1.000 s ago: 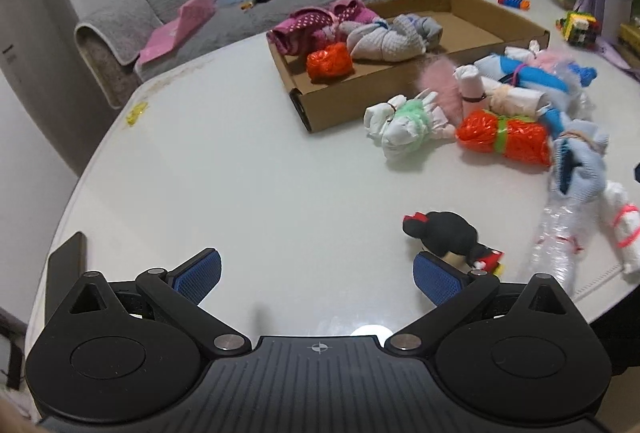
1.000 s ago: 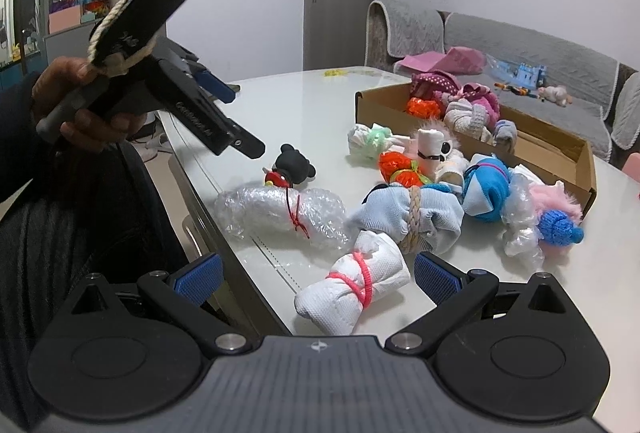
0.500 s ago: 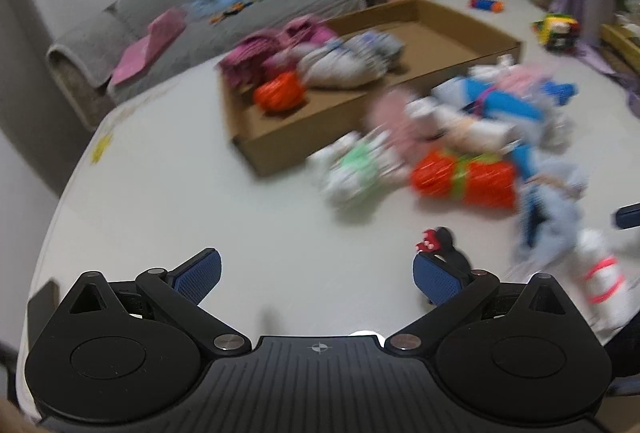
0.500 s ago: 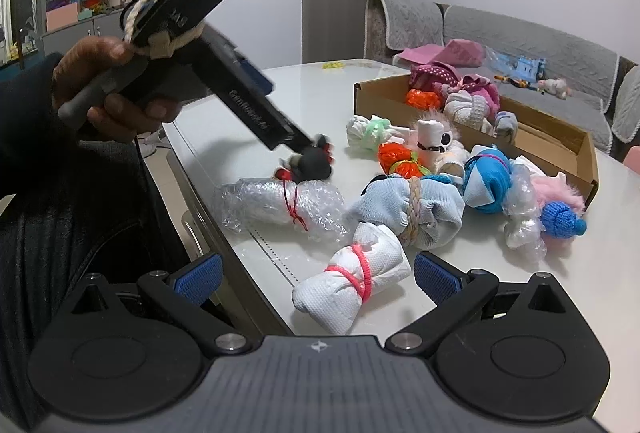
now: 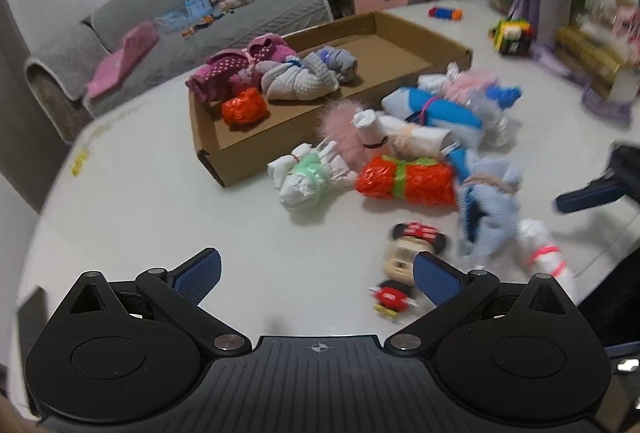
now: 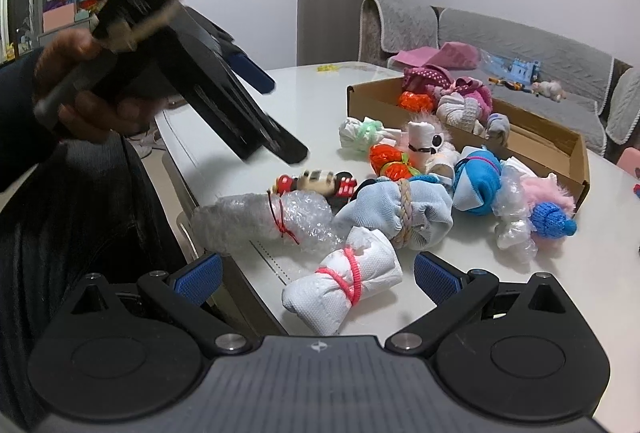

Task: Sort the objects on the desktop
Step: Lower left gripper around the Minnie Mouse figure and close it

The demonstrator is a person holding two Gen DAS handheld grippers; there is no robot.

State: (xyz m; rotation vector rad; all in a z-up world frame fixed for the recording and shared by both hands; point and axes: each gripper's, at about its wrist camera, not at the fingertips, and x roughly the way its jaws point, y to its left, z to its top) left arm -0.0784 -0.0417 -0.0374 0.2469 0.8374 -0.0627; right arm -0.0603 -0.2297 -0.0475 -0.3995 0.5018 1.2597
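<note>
Tipped over now, the mouse figure (image 5: 404, 265) lies just beside the cardboard box (image 5: 248, 157) pile, left gripper (image 5: 316, 273) spread wide over it, probably for grabbing.

Soft, even indoor light falls on the white worktop (image 5: 160, 217), with faint shadows. Motion blur smears the left view, worst to the right of the cardboard box (image 5: 248, 161). Fisheye bending darkens the corners.

Mouse figurine (image 5: 404, 265) now toppled face-up, left hand-held gripper (image 5: 316, 273) lower and closer above it
</note>
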